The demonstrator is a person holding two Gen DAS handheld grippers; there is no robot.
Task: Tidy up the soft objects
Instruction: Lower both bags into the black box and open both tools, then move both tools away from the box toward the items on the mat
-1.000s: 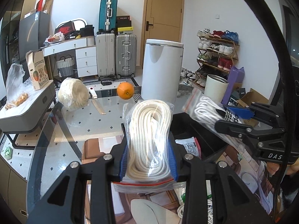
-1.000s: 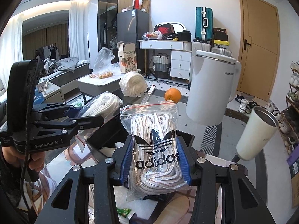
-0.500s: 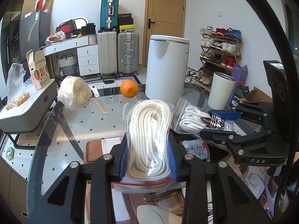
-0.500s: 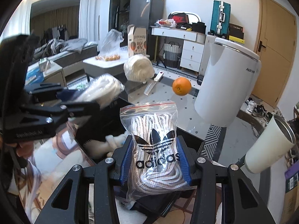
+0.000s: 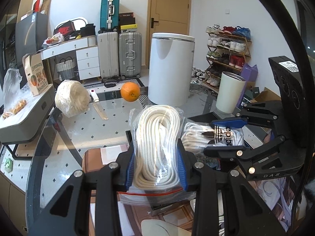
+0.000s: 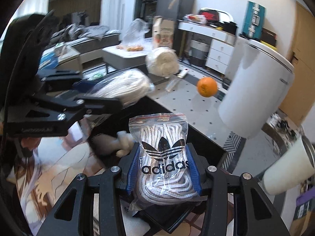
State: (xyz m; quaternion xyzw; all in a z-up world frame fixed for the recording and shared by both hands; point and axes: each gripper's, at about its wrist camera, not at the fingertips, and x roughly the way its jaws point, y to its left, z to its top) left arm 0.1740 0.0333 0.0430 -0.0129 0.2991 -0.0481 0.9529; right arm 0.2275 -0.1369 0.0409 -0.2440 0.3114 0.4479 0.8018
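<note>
The left gripper [image 5: 156, 167] clamps a zip bag of white rope [image 5: 157, 149]; the right gripper [image 6: 164, 170] clamps an Adidas zip bag of striped laces [image 6: 163, 157] over a black box [image 6: 206, 147].

Black tongs [image 5: 156, 163], blue pads [image 5: 130, 167], silver screws

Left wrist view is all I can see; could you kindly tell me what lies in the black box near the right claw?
Observer: A soft white and grey thing, perhaps a plush toy, lies in the black box, just beyond the right claw.
Operator: Thank you. Which way does the adidas bag's seal face?
Observer: The adidas bag has its red seal pointing away from the claw, with striped grey and white laces inside.
</note>
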